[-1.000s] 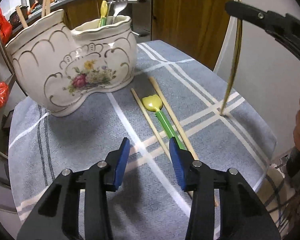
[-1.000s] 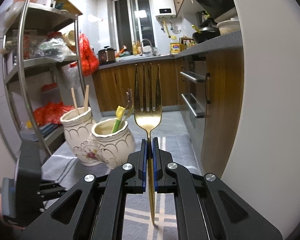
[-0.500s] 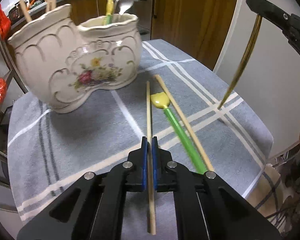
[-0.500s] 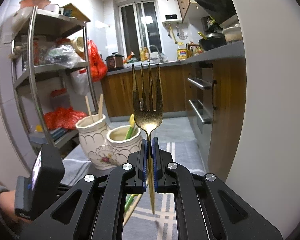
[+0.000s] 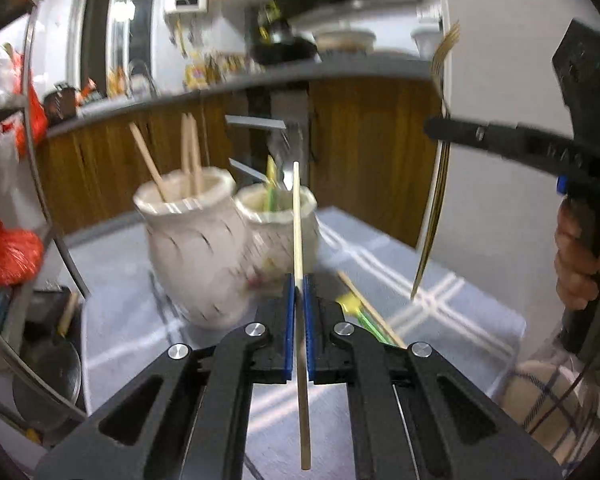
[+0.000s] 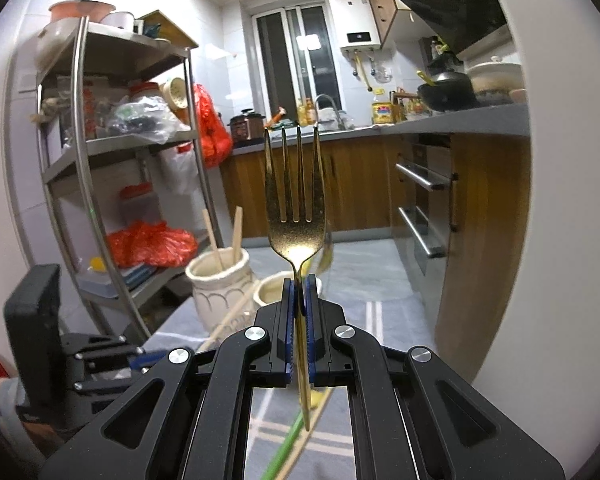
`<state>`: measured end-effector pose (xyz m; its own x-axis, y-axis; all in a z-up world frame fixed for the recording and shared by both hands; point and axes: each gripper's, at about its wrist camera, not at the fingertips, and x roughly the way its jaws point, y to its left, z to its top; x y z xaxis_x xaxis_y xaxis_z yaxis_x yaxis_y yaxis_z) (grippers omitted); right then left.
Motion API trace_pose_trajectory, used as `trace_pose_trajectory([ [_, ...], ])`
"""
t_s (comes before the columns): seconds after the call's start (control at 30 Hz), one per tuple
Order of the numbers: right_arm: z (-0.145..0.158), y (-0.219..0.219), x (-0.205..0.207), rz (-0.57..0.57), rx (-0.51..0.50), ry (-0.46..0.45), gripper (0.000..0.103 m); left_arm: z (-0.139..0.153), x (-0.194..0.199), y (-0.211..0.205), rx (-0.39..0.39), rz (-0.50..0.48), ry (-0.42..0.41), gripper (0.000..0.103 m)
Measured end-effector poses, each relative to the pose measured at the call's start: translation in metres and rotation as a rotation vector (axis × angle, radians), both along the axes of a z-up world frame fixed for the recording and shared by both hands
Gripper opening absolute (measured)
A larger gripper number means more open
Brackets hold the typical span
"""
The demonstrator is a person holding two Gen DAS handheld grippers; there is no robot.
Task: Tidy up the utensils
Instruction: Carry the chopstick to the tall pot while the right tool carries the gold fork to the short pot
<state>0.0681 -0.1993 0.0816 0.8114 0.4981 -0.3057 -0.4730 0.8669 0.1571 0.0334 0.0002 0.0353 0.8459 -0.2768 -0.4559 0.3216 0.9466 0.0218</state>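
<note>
Left gripper point(image 5: 298, 320): blue pads pressed together on a pale wooden chopstick point(image 5: 299, 240), pinched near mid-length, stick upright, lifted clear of the grey checked tablecloth point(image 5: 460, 320). Right gripper point(image 6: 299, 320): jaws clamped on the neck of a gold metal fork point(image 6: 296, 200), tines up, handle tip hanging below the pads. Chopstick judged light, stiff and smooth; a grip near the middle keeps it from swinging, though it could slip or pivot in the pads. Fork judged heavier, rigid and slick, so a hold just under the head looks sound. Ahead of both grippers, toward the cloth's far left edge, stands the cream twin-pot ceramic utensil holder point(image 5: 204, 256): its left pot holds wooden sticks, its right pot a green-handled piece and something metal, blurred. The ceramic looks fragile and should be entered gently. Still lying on the cloth beside the left gripper: a green-handled yellow-headed plastic spoon point(image 5: 350, 304) and a second wooden chopstick point(image 5: 364, 304), just right of the pads.
</note>
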Motion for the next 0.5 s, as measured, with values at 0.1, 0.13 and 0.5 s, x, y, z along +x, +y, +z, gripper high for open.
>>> trace_pose_trajectory([
  [0.1, 0.007, 0.008, 0.005, 0.007, 0.000, -0.018, 0.006, 0.016, 0.001, 0.008, -0.030, 0.013, -0.081, 0.004],
  [0.13, 0.011, 0.012, 0.009, 0.010, 0.001, -0.025, 0.006, 0.021, 0.003, 0.012, -0.038, 0.022, -0.105, 0.004],
  [0.5, 0.035, 0.035, 0.054, 0.008, 0.067, -0.065, 0.006, 0.075, 0.071, 0.066, -0.307, 0.096, -0.280, 0.004],
])
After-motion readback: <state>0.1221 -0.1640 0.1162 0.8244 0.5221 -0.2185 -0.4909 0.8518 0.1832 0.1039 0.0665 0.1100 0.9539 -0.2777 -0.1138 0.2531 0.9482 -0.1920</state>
